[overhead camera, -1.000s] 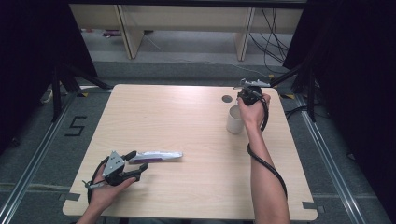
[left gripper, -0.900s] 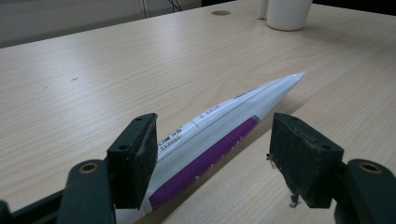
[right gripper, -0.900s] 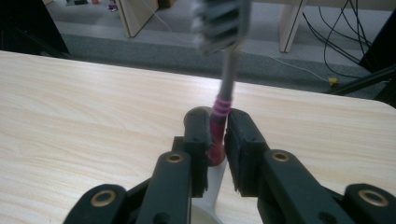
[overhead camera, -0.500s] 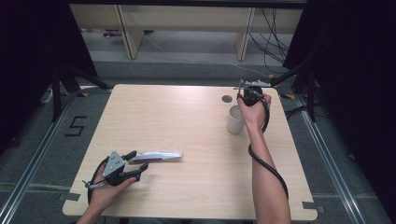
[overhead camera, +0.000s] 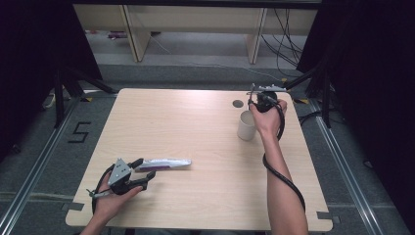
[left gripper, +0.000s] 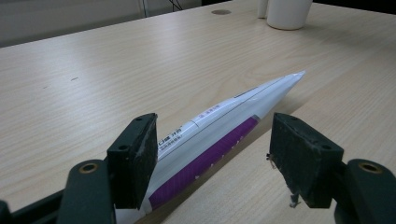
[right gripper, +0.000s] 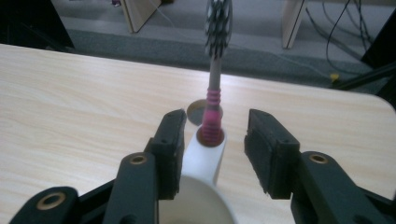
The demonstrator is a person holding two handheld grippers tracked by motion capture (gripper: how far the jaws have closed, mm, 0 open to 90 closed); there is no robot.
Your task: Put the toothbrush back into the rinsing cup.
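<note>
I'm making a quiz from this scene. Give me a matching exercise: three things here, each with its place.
1. toothpaste tube
2. toothbrush
3. white cup

a. standing upright in a holder
b. at the far right of the table, beside a hand
c. lying flat between open jaws of the left gripper

Pairs: 1-c, 2-a, 3-b
</note>
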